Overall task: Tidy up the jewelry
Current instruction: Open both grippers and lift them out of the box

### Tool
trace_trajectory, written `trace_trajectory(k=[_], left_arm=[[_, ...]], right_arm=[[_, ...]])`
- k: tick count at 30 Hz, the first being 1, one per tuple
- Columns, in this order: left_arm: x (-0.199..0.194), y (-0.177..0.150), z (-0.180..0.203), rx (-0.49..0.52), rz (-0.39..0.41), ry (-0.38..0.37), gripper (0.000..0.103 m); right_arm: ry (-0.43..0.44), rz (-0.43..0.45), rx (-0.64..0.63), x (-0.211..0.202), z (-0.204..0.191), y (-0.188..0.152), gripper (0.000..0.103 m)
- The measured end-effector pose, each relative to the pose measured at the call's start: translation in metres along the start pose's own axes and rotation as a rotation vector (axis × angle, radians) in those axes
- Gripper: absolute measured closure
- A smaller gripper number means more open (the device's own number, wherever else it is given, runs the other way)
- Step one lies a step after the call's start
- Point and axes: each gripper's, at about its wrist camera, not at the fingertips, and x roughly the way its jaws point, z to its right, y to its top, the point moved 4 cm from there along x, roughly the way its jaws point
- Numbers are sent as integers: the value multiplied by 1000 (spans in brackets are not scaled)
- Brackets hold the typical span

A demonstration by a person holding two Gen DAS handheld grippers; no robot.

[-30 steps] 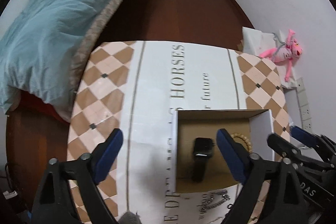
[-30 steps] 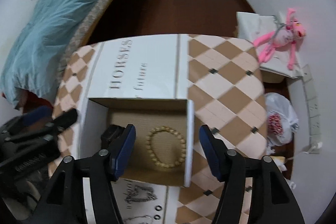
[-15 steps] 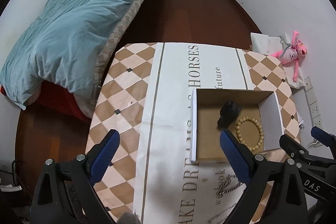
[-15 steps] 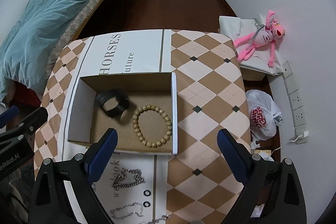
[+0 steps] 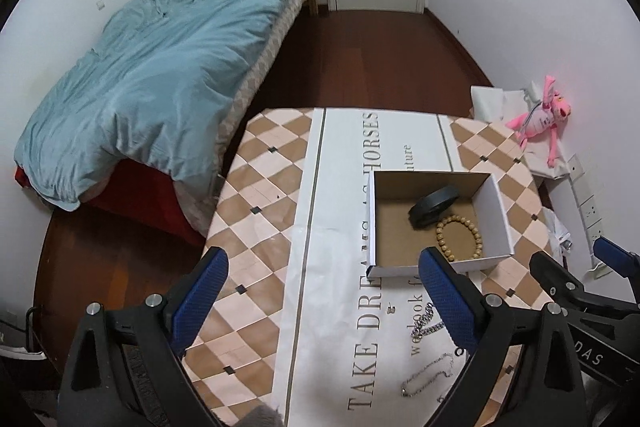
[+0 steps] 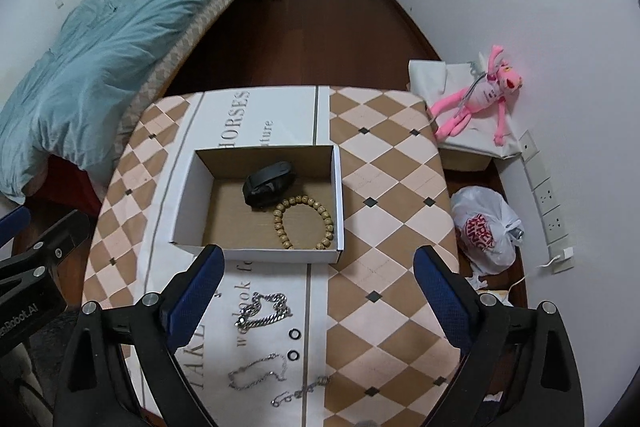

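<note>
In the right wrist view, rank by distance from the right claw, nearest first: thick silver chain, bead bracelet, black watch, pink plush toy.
1. Thick silver chain, on the cloth just ahead of the right claw, slightly left.
2. Bead bracelet, in the box, near-right corner.
3. Black watch, deeper in the box.
4. Pink plush toy, far right by the wall.

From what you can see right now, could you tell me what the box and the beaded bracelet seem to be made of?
Box: cardboard, apparently; white outside, matte brown inside, thin folded walls.
Beaded bracelet: probably wood; round tan beads, dull finish, though plastic is possible.
</note>
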Motion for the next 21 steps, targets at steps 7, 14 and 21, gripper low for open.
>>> trace_trajectory(k=[7,14,21], left_arm=[[-34,-10,-4,-10,46,-11,6],[-48,-21,-7,-23,61,-15,6],[-43,-40,-9,-26,49,4,6]], right_arm=[[2,68,12,-43,3,-8,6],[7,109,20,-69,6,-19,6],[21,71,60,-62,15,-41,6]])
